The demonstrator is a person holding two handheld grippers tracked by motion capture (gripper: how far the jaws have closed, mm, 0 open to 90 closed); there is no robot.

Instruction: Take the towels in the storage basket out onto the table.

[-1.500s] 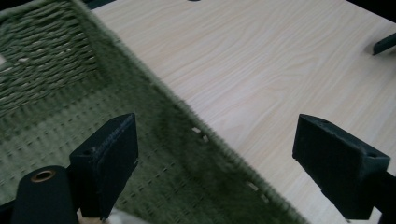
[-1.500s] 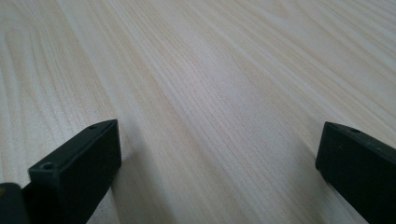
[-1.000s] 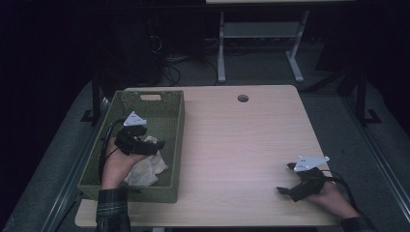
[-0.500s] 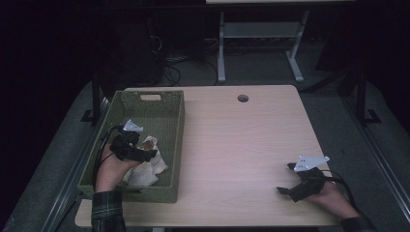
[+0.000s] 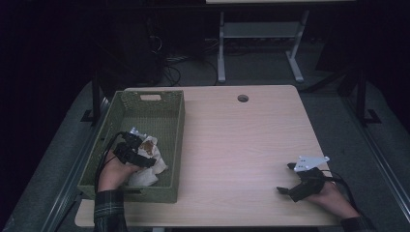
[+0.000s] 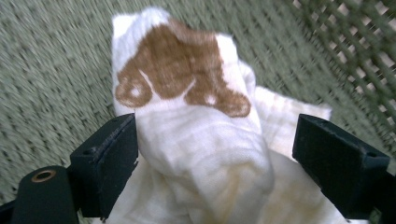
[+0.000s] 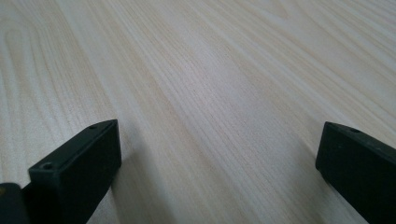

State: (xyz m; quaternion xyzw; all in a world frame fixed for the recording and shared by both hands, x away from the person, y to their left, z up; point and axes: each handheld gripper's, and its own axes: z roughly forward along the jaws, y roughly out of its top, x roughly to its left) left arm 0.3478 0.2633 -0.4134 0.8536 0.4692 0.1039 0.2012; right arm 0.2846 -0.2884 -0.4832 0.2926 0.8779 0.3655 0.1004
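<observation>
The crumpled white muslin cloth with a brown bear print (image 6: pixel 187 116) lies in the woven olive-green basket (image 5: pixel 159 104), and the left gripper (image 5: pixel 142 157) has dropped lower over it since a second ago, fingers spread, cloth bunched between them, ungripped. Right gripper (image 5: pixel 290 179) unmoved on the pale wood-grain tabletop (image 5: pixel 232 145), fingers wide apart.

Wooden table (image 5: pixel 241 145) — round grommet hole (image 5: pixel 242 98)

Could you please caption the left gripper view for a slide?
Open hand-held gripper straddles a brown-stained white cloth in the basket.
</observation>
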